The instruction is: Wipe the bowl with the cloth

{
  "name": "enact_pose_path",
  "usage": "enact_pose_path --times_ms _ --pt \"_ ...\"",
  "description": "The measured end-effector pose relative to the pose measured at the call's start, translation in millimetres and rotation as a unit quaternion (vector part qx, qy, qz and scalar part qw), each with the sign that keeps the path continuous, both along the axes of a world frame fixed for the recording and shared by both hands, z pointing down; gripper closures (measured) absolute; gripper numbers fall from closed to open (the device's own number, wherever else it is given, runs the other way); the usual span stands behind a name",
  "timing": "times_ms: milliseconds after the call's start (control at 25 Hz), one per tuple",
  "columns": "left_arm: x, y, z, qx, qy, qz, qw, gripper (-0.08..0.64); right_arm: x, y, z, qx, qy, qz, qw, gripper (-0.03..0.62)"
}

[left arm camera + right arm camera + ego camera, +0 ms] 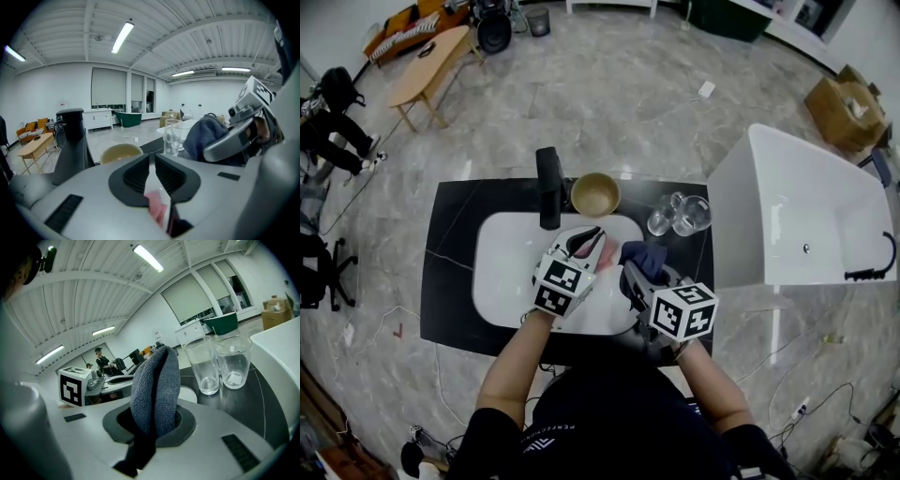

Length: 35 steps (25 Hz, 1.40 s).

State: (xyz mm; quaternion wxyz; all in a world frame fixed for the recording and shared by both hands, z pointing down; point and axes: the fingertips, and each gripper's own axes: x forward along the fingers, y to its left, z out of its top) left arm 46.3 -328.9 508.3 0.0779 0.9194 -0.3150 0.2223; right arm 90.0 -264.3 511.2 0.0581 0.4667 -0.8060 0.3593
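Observation:
The yellowish bowl stands empty on the black counter, behind the white sink and beside the faucet. My right gripper is shut on a bunched blue-grey cloth, held over the sink's right rim. My left gripper hovers over the sink, in front of the bowl and apart from it. Its jaws stand almost together. A small pink thing sits in the narrow gap between them.
A tall black faucet rises at the sink's back edge, left of the bowl. Two clear glasses stand on the counter to the bowl's right. A white bathtub stands right of the counter.

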Motion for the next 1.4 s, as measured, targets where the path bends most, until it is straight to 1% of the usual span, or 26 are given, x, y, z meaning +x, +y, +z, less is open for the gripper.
enact_pose_path --times_ms 80,240,400,480,560,640,720,760,840,920,1000,1120,1240,1280,1400 --pt "4 -6 4 -0.004 -0.007 0.003 1.0 0.458 0 -3 2 -0.004 0.0 -0.004 1.0 0.528" --pt "10 -16 10 0.005 -0.032 0.003 0.9995 0.456 2 -6 7 -0.013 -0.001 -0.009 1.0 0.528" --pt "12 -27 18 0.013 -0.067 -0.01 0.9976 0.431 3 -8 11 -0.019 -0.005 -0.011 1.0 0.528" --pt "12 -33 20 0.026 -0.092 -0.019 0.9953 0.417 4 -8 14 -0.024 -0.01 -0.012 1.0 0.528" --pt "14 -38 23 0.047 -0.127 -0.018 0.9906 0.403 4 -8 18 -0.031 -0.017 -0.012 0.999 0.528" --pt "19 -40 27 0.066 -0.171 -0.002 0.983 0.391 5 -9 22 -0.04 -0.024 -0.012 0.999 0.529" --pt "24 -40 35 0.071 -0.208 0.017 0.9753 0.385 6 -10 25 -0.046 -0.029 -0.011 0.998 0.528" --pt "25 -40 39 0.069 -0.219 0.023 0.973 0.377 6 -10 26 -0.048 -0.03 -0.011 0.998 0.528" --pt "25 -42 46 0.058 -0.227 0.028 0.9717 0.377 6 -11 27 -0.049 -0.029 -0.013 0.998 0.528" --pt "25 -44 50 0.046 -0.227 0.027 0.9724 0.377 6 -11 28 -0.049 -0.027 -0.015 0.998 0.528" --pt "24 -47 54 0.043 -0.235 0.027 0.9708 0.377 7 -11 28 -0.048 -0.024 -0.017 0.998 0.528" --pt "23 -50 62 0.049 -0.263 0.036 0.9629 0.377 7 -10 30 -0.052 -0.026 -0.018 0.998 0.528" --pt "25 -51 72 0.052 -0.298 0.056 0.9516 0.367 7 -10 32 -0.056 -0.031 -0.016 0.998 0.529" --pt "26 -52 73 0.052 -0.303 0.059 0.9496 0.367 7 -10 32 -0.057 -0.032 -0.015 0.998 0.528" --pt "28 -55 75 0.052 -0.307 0.06 0.9483 0.367 8 -10 33 -0.061 -0.042 -0.012 0.997 0.528"
